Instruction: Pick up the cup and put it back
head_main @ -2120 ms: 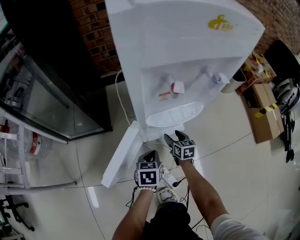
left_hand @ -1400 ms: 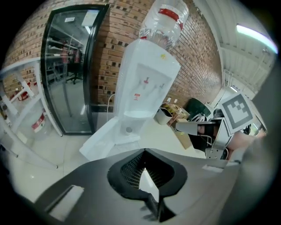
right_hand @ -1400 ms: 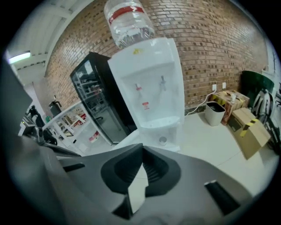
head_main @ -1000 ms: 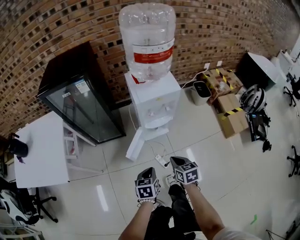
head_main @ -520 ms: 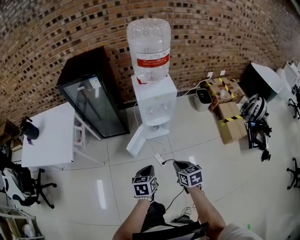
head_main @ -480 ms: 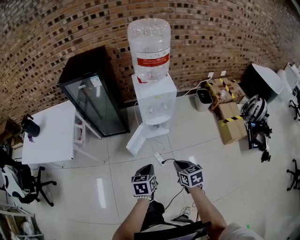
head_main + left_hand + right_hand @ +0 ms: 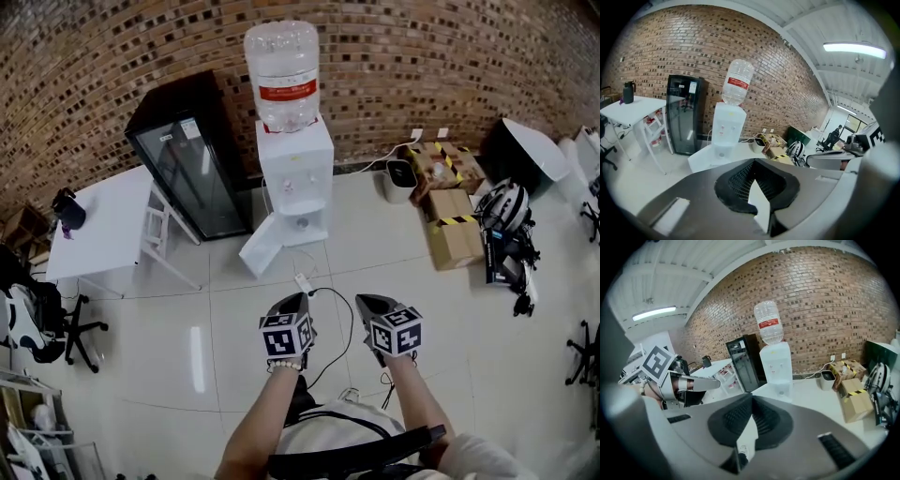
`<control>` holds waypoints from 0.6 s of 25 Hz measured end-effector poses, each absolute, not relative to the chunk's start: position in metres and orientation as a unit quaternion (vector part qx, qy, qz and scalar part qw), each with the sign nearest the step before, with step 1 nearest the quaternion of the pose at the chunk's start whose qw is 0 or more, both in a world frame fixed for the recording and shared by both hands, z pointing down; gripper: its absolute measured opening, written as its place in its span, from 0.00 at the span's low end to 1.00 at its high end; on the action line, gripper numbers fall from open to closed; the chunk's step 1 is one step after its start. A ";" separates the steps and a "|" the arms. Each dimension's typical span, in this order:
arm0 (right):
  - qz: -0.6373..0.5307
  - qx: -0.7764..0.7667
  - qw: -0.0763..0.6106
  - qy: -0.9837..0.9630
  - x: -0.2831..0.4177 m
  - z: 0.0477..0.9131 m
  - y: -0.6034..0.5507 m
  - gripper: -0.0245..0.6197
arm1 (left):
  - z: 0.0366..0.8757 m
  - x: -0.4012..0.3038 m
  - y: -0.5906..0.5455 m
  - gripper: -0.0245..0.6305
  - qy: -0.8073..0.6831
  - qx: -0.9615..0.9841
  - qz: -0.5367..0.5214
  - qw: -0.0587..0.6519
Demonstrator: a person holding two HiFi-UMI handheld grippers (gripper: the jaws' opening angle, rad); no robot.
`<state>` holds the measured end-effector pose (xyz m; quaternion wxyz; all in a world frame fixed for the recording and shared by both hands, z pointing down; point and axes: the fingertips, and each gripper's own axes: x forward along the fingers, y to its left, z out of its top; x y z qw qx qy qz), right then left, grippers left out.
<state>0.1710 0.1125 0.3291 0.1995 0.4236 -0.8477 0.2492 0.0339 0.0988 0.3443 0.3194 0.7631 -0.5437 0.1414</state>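
Here left tongs (image 7: 296,298), right tongs (image 7: 363,301): closed, far from dispenser (image 7: 295,183)

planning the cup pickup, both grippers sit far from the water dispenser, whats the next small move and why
Probably step toward the water dispenser. The left gripper and right gripper are shut, nothing between their fingers, a stretch of floor separates them from the dispenser, and no cup can be made out from here. The door at its base hangs open, so looking there seems sensible.
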 end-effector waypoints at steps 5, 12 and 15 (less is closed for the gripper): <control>0.243 0.417 0.187 -0.855 0.186 0.323 0.133 0.04 | 0.328 0.058 0.118 0.04 -0.549 0.766 0.138 0.305; 0.226 0.406 0.185 -0.866 0.193 0.313 0.137 0.04 | 0.323 0.075 0.126 0.04 -0.554 0.766 0.129 0.299; 0.220 0.403 0.183 -0.869 0.187 0.307 0.134 0.04 | 0.318 0.074 0.122 0.04 -0.554 0.769 0.128 0.292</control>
